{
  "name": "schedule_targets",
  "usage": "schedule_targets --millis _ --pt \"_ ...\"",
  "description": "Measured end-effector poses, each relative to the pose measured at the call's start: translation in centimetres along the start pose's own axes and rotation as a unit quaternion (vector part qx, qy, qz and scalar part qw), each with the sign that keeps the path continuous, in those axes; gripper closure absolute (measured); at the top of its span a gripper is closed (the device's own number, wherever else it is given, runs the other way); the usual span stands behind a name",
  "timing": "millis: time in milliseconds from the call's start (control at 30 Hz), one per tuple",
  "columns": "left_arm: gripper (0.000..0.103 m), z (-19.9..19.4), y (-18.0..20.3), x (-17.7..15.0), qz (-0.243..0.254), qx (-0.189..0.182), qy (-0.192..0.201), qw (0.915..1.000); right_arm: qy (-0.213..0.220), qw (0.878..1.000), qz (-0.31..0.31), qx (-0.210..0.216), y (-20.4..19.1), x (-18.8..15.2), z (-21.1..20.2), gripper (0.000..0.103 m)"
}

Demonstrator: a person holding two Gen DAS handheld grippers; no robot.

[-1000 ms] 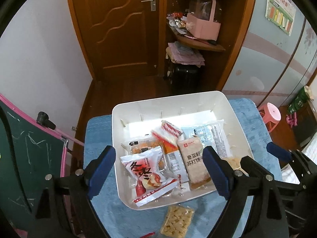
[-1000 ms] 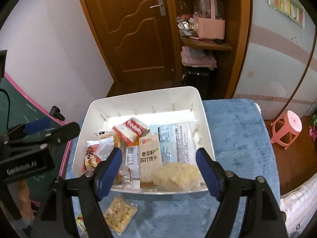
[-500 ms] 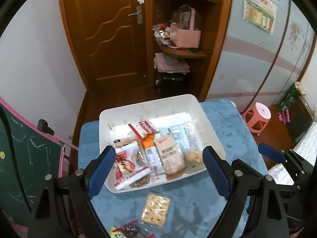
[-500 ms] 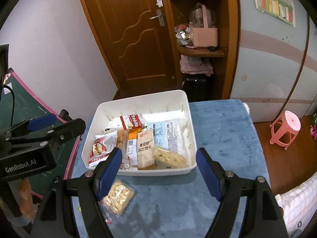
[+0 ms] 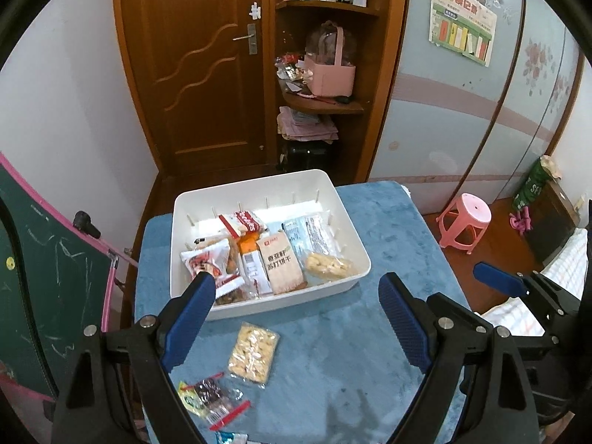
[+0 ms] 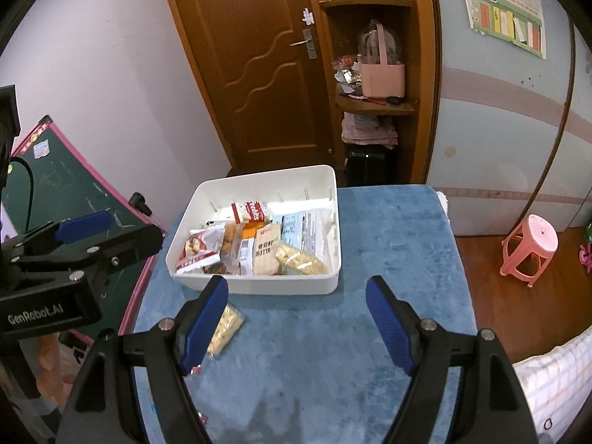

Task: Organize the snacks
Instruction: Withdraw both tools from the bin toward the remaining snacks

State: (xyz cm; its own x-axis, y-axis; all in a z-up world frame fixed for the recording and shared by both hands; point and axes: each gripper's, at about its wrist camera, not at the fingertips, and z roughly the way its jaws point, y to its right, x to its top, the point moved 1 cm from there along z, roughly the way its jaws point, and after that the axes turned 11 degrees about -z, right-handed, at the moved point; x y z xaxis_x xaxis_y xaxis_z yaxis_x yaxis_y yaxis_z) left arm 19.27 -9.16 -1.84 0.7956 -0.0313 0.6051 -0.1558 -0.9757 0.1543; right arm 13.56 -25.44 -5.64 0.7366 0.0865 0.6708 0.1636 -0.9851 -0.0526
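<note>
On blue surface point(image 5: 388, 229): white bin point(image 5: 353, 238) sits at far end, snack packs piled inside; cracker pack point(image 5: 282, 264) w/ red logo near middle.
Vs 1 s ago: both cams pulled back & up. Bin was filling the view btwn the pads, now smaller and farther off; more bare blue cloth in front.
New in left view: clear biscuit bag point(image 5: 254, 352) fully visible on surface, just in front of bin; small candy packs point(image 5: 210, 396) nearer still, at lower left. Earlier only the biscuit bag's top edge showed.
Left claw point(image 5: 296, 316): wide open, nothing btwn pads, above surface near front of bin.
Right claw point(image 6: 296, 320): wide open too, empty, above bare cloth.
Only left view: candy packs laid out clear; right claw's blue tip at far right.
Only right view: left claw's side w/ "GenRobot.AI" lettering at left; biscuit bag point(image 6: 227, 327) half hidden behind left finger point(image 6: 203, 323).
Both views: pink stool point(image 6: 531, 248) on floor at right, brown door point(image 5: 207, 74) behind, chalkboard point(image 5: 40, 281) at left.
</note>
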Motion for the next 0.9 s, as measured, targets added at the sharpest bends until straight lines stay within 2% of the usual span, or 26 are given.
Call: schedule_targets --millis 333,900 --pt "0.014 -2.2 0.1 -2.8 -0.024 0.019 0.007 0.9995 -0.001 1.000 -0.023 0.013 0.3 -2.0 -1.8 0.025" --pt "0.014 -4.2 -2.1 -6.2 -0.066 0.057 0.009 0.9961 0.001 0.997 -0.066 0.036 -0.6 -3.8 -3.5 0.025"
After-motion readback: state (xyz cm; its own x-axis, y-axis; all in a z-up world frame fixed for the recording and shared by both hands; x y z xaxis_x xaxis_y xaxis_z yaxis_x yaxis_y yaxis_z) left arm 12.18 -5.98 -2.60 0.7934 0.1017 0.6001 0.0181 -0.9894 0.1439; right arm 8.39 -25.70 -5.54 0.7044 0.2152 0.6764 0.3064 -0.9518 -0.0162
